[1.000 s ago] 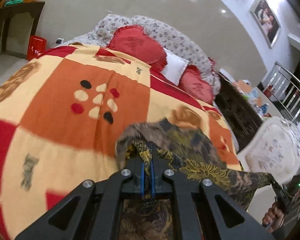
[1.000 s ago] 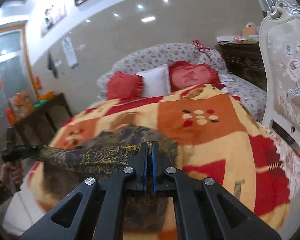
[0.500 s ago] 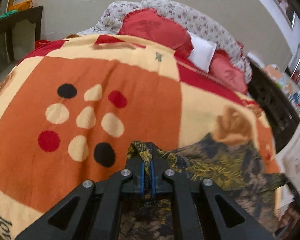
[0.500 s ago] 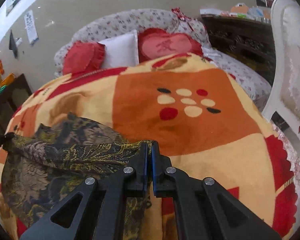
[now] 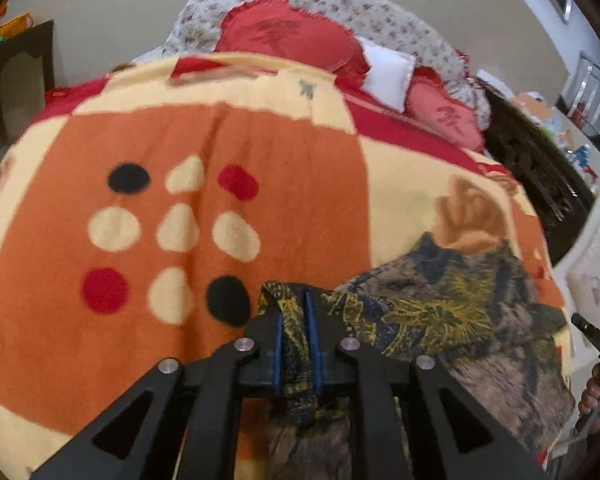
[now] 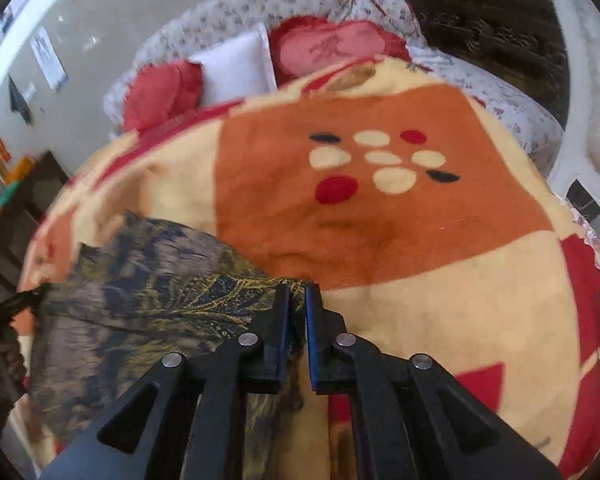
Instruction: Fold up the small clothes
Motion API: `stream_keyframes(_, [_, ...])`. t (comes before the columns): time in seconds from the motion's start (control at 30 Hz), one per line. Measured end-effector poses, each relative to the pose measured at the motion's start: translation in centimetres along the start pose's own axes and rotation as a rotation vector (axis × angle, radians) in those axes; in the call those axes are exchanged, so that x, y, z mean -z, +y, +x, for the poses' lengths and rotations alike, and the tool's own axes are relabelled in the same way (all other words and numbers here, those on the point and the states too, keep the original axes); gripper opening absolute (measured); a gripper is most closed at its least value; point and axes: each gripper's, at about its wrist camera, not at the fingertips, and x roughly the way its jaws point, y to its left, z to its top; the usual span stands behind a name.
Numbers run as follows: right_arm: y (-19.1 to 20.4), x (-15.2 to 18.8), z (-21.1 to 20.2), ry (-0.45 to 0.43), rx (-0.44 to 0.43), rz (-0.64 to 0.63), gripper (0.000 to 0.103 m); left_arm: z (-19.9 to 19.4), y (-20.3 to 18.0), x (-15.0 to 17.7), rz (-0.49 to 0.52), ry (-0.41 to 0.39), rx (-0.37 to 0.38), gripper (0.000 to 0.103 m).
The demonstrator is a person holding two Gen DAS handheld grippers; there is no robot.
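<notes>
A dark garment with a yellow leaf print [image 5: 440, 304] lies spread on the orange, cream and red blanket [image 5: 180, 140] of a bed. My left gripper [image 5: 298, 300] sits low over the garment's left corner. Its jaws are opening, and a bunched fold of the cloth lies loose between the blue pads. In the right wrist view the same garment [image 6: 148, 280] stretches left from my right gripper [image 6: 297, 296]. Those jaws are opening too, a narrow gap showing, with the cloth's corner at the fingertips. A hand [image 5: 596, 400] holds the other gripper at the garment's far end.
Red heart cushions [image 5: 288, 36] and a white pillow [image 5: 388, 68] lean on the floral headboard [image 5: 380, 12]. A dark carved cabinet [image 6: 480, 40] and a white upholstered chair [image 6: 592, 80] stand to the right of the bed, a dark side table [image 5: 16, 72] to the left.
Both grippers came down onto the blanket with the garment, which hung stretched between them and now lies flat. Both pairs of jaws, earlier pinched shut on the cloth, have parted.
</notes>
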Motion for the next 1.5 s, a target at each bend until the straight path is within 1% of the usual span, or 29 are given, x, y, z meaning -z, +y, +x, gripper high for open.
stream_keyframes(0.03, [-0.2, 0.4, -1.5, -0.019, 0.001, 0.007, 0.012, -1.1, 0.0, 0.3, 0.018, -0.025, -0.051, 0.048])
stream_keyframes(0.07, [-0.5, 1.0, -2.7, -0.034, -0.011, 0.019, 0.012, -2.2, 0.2, 0.6, 0.03, -0.057, -0.093, 0.062])
stream_keyframes(0.1, [-0.5, 1.5, -3.7, -0.045, -0.025, 0.027, 0.012, -3.1, 0.5, 1.0, 0.036, -0.084, -0.107, 0.073])
stream_keyframes(0.17, [-0.3, 3.0, -5.5, -0.065, -0.025, 0.035, 0.012, -4.1, 1.1, 1.9, 0.027, -0.091, -0.129, 0.068])
stream_keyframes(0.2, [0.1, 3.5, -6.1, -0.073, -0.025, 0.034, 0.012, -4.8, 1.2, 2.7, -0.006, -0.085, -0.116, 0.05])
stream_keyframes(0.23, [0.9, 4.5, -6.7, -0.082, -0.041, 0.028, 0.012, -5.6, 0.8, 3.7, -0.028, -0.078, -0.074, 0.033])
stream_keyframes(0.33, [5.0, 7.1, -7.2, -0.056, -0.098, -0.029, 0.012, -7.3, -3.2, 7.8, 0.004, -0.059, 0.022, 0.013])
stream_keyframes(0.37, [7.3, 8.2, -6.8, -0.039, -0.126, -0.063, 0.012, -7.6, -5.0, 9.6, 0.02, -0.042, 0.05, 0.01])
stream_keyframes(0.43, [10.8, 9.7, -6.2, -0.022, -0.157, -0.12, 0.011, -8.0, -7.7, 12.5, 0.046, -0.025, 0.065, 0.009])
stream_keyframes(0.47, [12.3, 10.5, -5.6, 0.001, -0.167, -0.152, 0.011, -7.8, -8.4, 13.6, 0.072, -0.019, 0.036, 0.009])
stream_keyframes(0.5, [13.4, 11.2, -5.0, 0.026, -0.164, -0.18, 0.01, -7.5, -8.5, 14.4, 0.104, -0.017, -0.018, 0.009])
stream_keyframes(0.53, [14.0, 11.9, -4.2, 0.05, -0.13, -0.207, 0.01, -6.8, -7.8, 15.2, 0.109, -0.002, -0.066, 0.005])
stream_keyframes(0.57, [13.7, 12.4, -3.5, 0.073, -0.098, -0.221, 0.01, -6.2, -6.7, 15.7, 0.091, 0.021, -0.056, 0.003])
stream_keyframes(0.6, [13.1, 12.6, -3.1, 0.09, -0.071, -0.223, 0.01, -6.3, -5.6, 16.1, 0.072, 0.009, 0.0, 0.003])
stream_keyframes(0.63, [11.5, 12.8, -2.9, 0.097, -0.057, -0.192, 0.0, -6.6, -5.0, 16.1, 0.079, 0.009, 0.028, 0.003])
stream_keyframes(0.7, [8.3, 12.6, -3.6, 0.08, -0.054, -0.107, 0.0, -7.0, -5.1, 16.1, 0.09, 0.014, 0.026, 0.003])
stream_keyframes(0.77, [5.0, 12.7, -4.3, 0.077, 0.032, -0.041, 0.0, -7.3, -4.9, 16.3, 0.082, -0.001, 0.034, 0.003])
stream_keyframes(0.83, [3.3, 13.2, -4.1, 0.114, -0.028, 0.023, 0.0, -7.2, -4.1, 16.7, 0.029, -0.01, 0.071, 0.003])
stream_keyframes(0.87, [3.4, 13.6, -4.0, 0.136, -0.053, 0.005, 0.0, -7.3, -3.7, 16.6, -0.008, -0.002, 0.086, 0.003])
stream_keyframes(0.93, [4.5, 13.5, -4.5, 0.122, 0.003, -0.081, 0.0, -8.0, -4.0, 15.8, -0.051, 0.011, 0.078, 0.003])
stream_keyframes(1.0, [5.5, 12.0, -5.8, 0.056, 0.069, -0.101, 0.0, -9.1, -4.6, 13.8, -0.057, -0.042, 0.063, 0.006])
stream_keyframes(1.03, [6.1, 11.1, -6.4, 0.012, 0.078, -0.104, 0.0, -9.5, -5.0, 12.7, -0.053, -0.067, 0.07, 0.007])
stream_keyframes(1.07, [7.2, 9.8, -7.0, -0.039, 0.073, -0.113, 0.0, -9.5, -5.5, 11.8, -0.045, -0.076, 0.071, 0.007])
stream_keyframes(1.13, [9.3, 7.7, -6.6, -0.066, 0.054, -0.144, 0.004, -7.9, -7.3, 9.4, -0.01, -0.063, 0.059, 0.007])
stream_keyframes(1.23, [12.7, 5.0, -3.6, -0.037, 0.038, -0.195, 0.005, -3.6, -9.4, 8.0, 0.039, 0.031, 0.022, 0.007])
stream_keyframes(1.3, [13.7, 4.2, -1.1, -0.003, 0.041, -0.193, 0.005, -1.0, -10.0, 8.5, 0.073, 0.098, -0.044, 0.007])
stream_keyframes(1.4, [13.1, 4.9, 2.5, 0.079, 0.103, -0.195, 0.005, -0.3, -10.5, 9.4, 0.113, 0.07, -0.091, 0.007])
stream_keyframes(1.43, [12.5, 5.6, 4.1, 0.137, 0.118, -0.213, 0.005, -0.3, -10.6, 9.5, 0.114, 0.067, -0.101, 0.007])
stream_keyframes(1.5, [11.9, 6.5, 4.0, 0.081, 0.088, -0.242, 0.005, -0.3, -10.7, 9.7, 0.119, 0.061, -0.114, 0.007])
